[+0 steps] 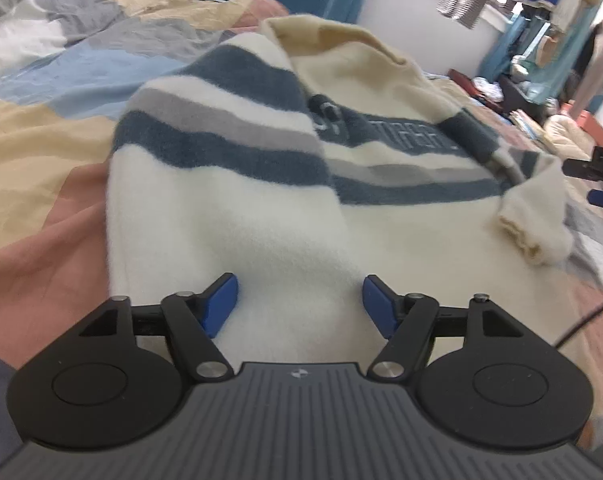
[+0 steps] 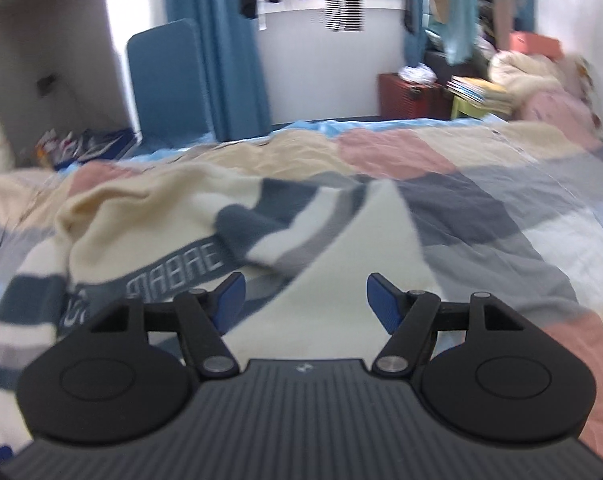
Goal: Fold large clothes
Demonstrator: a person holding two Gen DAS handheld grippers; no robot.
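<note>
sweater [image 2: 173, 232] band | woven letters, mirrored, blurred | not readable

The sweater [image 1: 237, 184] is lying on the bed [image 1: 41, 184], stretching away ahead of the left hand-held gripper [image 1: 299, 304], whose spread fingers are straddling its near edge. One sleeve [image 1: 221, 112] is lying folded across the body, left of centre; the other sleeve's cuff [image 1: 533, 220] is resting ahead to the right, near the right hand-held gripper [image 2: 305, 304]. Ahead of that gripper, a folded corner [image 2: 365, 248] is lying over the quilt [image 2: 501, 216], with the collar [image 2: 113, 208] ahead-left and a chair [image 2: 165, 80] standing beyond the bed.
</note>
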